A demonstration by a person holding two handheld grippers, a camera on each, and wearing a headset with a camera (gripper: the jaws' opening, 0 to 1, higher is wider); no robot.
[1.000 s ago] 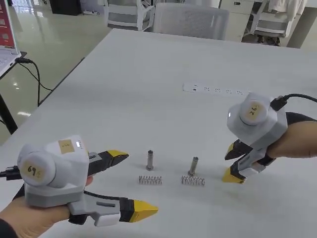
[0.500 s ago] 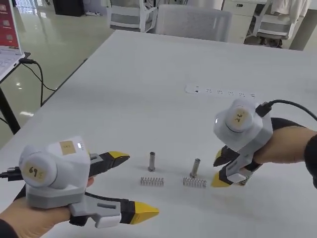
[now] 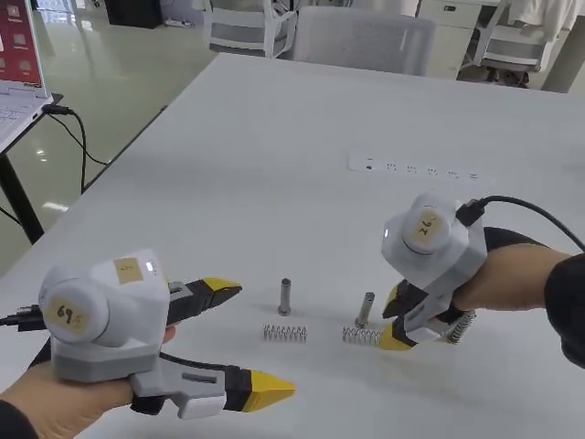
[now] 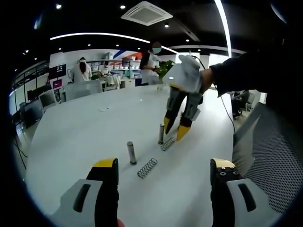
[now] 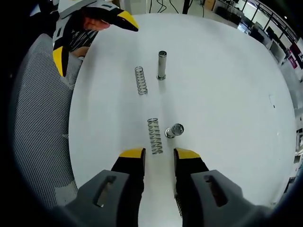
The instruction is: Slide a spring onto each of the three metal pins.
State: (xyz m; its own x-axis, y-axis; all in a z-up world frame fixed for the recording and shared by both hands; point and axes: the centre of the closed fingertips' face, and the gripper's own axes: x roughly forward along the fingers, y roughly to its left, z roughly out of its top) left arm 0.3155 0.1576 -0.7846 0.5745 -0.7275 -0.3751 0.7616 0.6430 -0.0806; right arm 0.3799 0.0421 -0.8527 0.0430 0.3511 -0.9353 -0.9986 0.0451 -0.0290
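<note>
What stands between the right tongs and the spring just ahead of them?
Nothing visible. The right tongs are open, and only bare table lies between them and the spring. The pin stands beside the spring, off the path.

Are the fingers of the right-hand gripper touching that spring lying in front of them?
Apart. The right gripper view shows the spring ending between the fingers of the open right gripper, white table visible on both sides.

White table (image 3: 274,137): upright pins (image 3: 285,297), springs (image 3: 284,333), power strip (image 3: 420,170).
</note>
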